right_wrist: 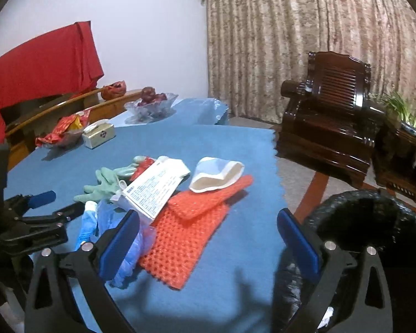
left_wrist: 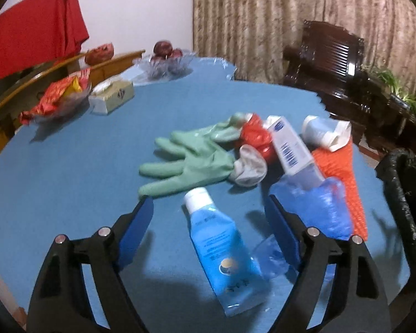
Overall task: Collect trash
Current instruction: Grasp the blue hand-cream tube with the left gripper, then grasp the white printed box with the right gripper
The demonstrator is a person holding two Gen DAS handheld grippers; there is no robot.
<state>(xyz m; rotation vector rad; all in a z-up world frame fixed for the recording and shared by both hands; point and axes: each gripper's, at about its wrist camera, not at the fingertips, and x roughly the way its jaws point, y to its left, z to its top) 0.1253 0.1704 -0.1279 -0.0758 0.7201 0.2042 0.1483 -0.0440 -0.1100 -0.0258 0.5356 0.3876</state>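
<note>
Trash pile on table untouched: blue tube nearest bin-side glove. Left tool, right tool both spread, empty.

box barcode, print seemingly illegible
</note>
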